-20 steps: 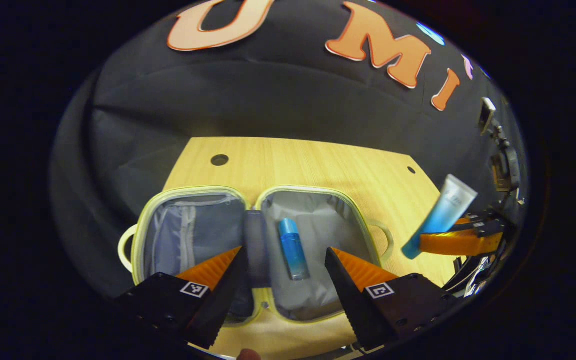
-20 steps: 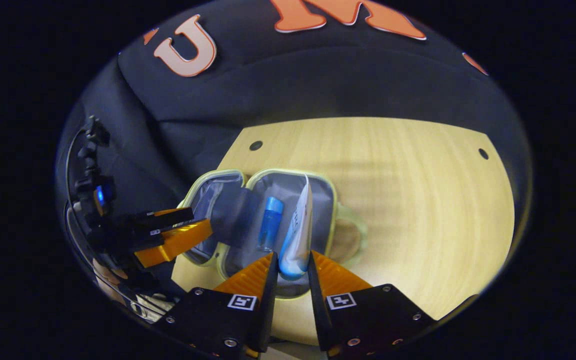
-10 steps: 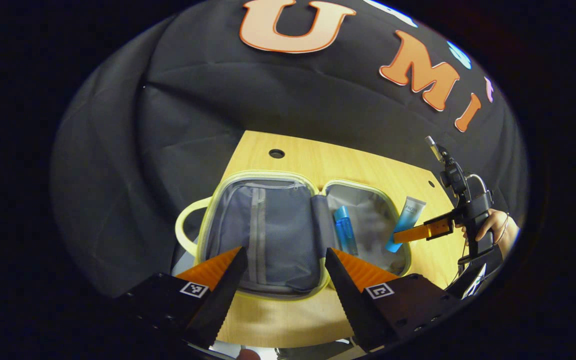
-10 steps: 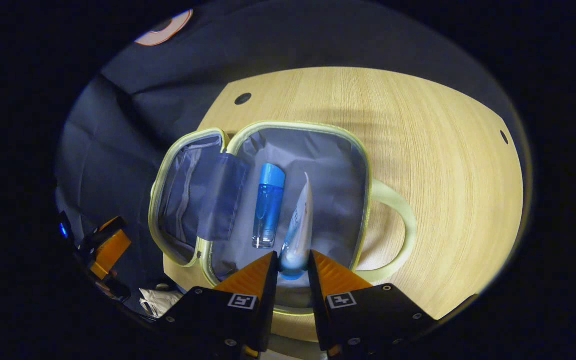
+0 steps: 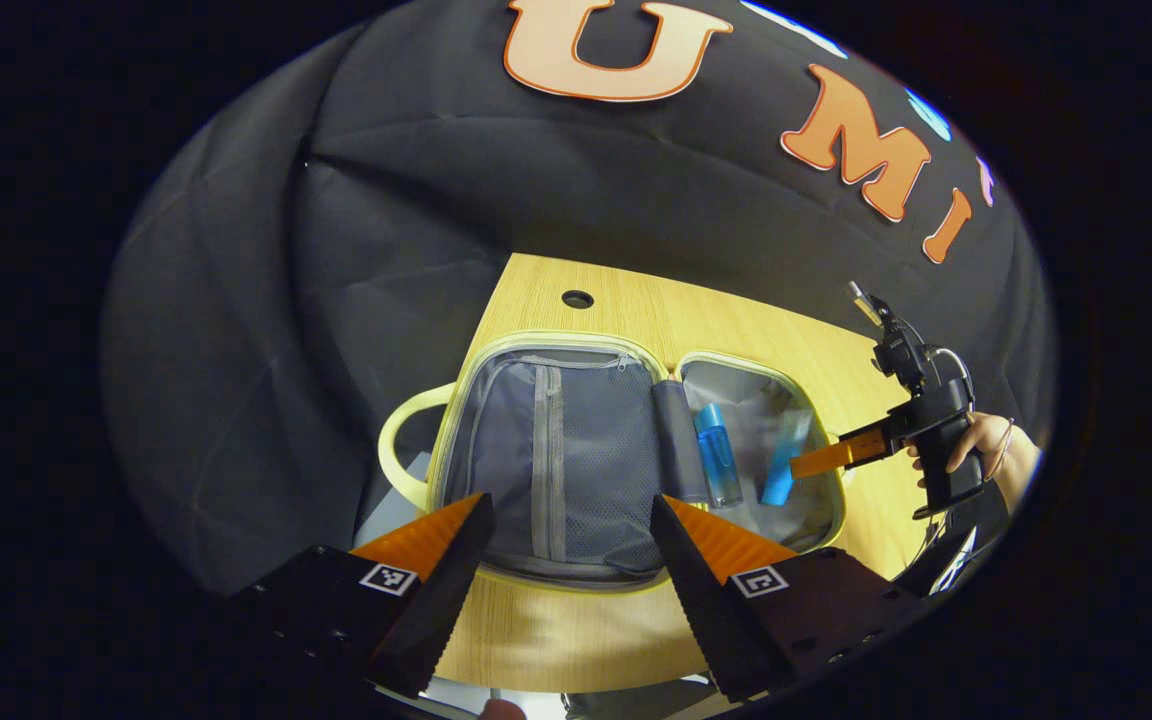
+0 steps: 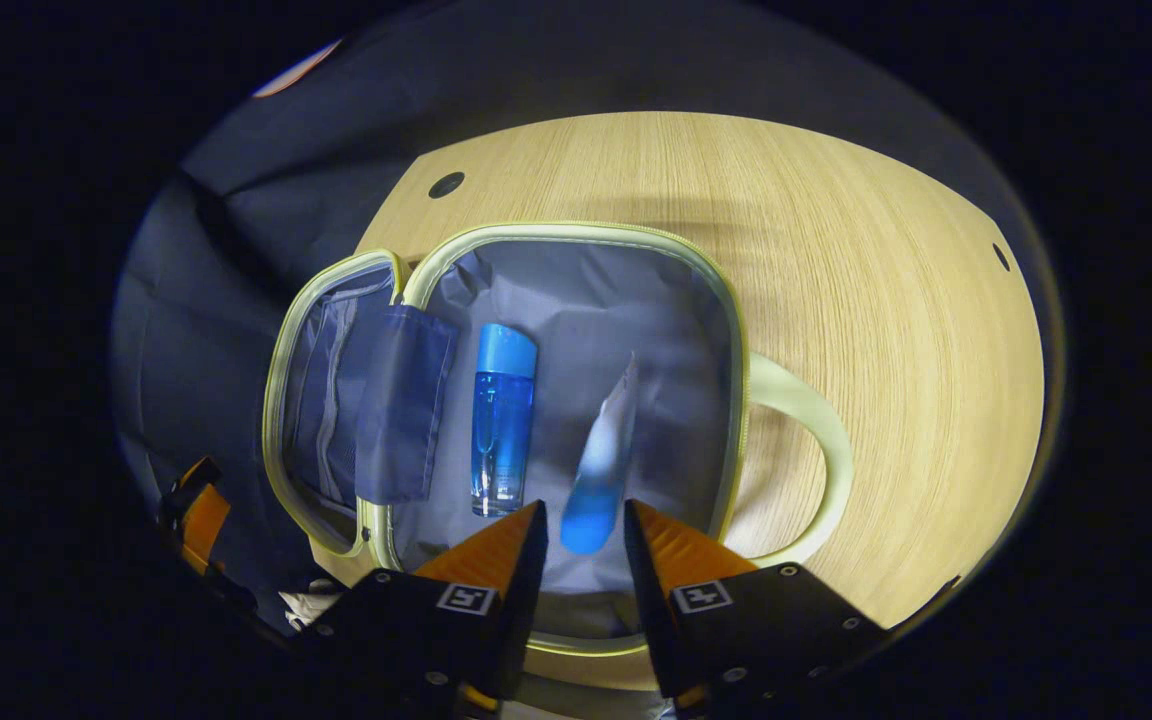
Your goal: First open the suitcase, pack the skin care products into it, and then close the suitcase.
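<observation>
The suitcase [image 6: 576, 230], a small grey case with a pale yellow rim, lies open flat on the table. In its right half rest a blue bottle [image 6: 501, 420] and a white-and-blue tube [image 6: 601, 460]. The tube looks blurred, tilted, its blue cap between the fingers of my right gripper [image 6: 583, 512], which is open and no longer presses on it. In the left gripper view, the suitcase [image 5: 536, 340] shows its mesh-pocket half nearest me, with the bottle [image 5: 716, 465] and tube [image 5: 784, 460] beyond. My left gripper [image 5: 571, 510] hangs open and empty above the pocket half.
The wooden table [image 6: 886, 300] has small round holes near its far corners. The case's loop handles [image 6: 816, 420] stick out at both ends. A hand [image 5: 976, 445] holds the right gripper at the case's right side. The dark cloth wall stands behind the table.
The right gripper came down over the case and has opened, letting go of the tube, which now drops inside. The left gripper drew back a little to the left.
</observation>
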`<control>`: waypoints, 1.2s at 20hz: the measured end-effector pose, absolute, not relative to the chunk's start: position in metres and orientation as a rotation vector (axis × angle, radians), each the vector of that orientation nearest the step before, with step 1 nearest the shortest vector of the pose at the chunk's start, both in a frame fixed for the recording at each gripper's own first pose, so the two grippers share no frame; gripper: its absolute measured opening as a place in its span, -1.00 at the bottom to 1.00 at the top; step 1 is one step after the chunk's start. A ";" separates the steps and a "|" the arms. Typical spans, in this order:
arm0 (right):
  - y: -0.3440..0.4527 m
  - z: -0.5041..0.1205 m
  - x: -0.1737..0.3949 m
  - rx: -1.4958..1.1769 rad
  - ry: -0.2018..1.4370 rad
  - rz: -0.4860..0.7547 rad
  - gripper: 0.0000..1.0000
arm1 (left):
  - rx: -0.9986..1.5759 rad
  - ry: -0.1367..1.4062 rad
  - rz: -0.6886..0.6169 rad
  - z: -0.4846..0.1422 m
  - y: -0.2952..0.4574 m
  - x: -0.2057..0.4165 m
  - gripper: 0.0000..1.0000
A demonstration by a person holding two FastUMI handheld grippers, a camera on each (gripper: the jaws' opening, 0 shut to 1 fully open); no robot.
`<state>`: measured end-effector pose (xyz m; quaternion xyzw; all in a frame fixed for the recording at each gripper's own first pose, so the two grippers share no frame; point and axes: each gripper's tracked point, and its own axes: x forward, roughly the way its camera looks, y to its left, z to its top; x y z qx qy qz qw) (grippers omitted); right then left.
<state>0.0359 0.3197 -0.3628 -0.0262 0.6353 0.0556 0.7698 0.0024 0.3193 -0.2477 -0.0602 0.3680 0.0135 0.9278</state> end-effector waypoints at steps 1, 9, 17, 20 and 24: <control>0.322 -0.358 0.040 -0.051 1.356 0.119 0.22 | -0.127 0.757 0.024 -0.250 0.318 0.005 0.96; 0.334 -0.312 0.045 -0.037 1.163 0.186 0.92 | -0.171 0.740 0.071 -0.263 0.346 0.027 0.95; 0.337 -0.281 0.030 -0.026 1.029 0.213 0.92 | -0.245 0.686 0.158 -0.270 0.434 0.055 0.95; 0.325 -0.277 0.023 -0.005 1.021 0.184 0.92 | -0.283 0.604 0.198 -0.271 0.475 0.069 0.95; 0.305 -0.273 0.013 -0.063 1.007 0.147 0.92 | -0.449 0.557 0.181 -0.286 0.496 0.077 0.95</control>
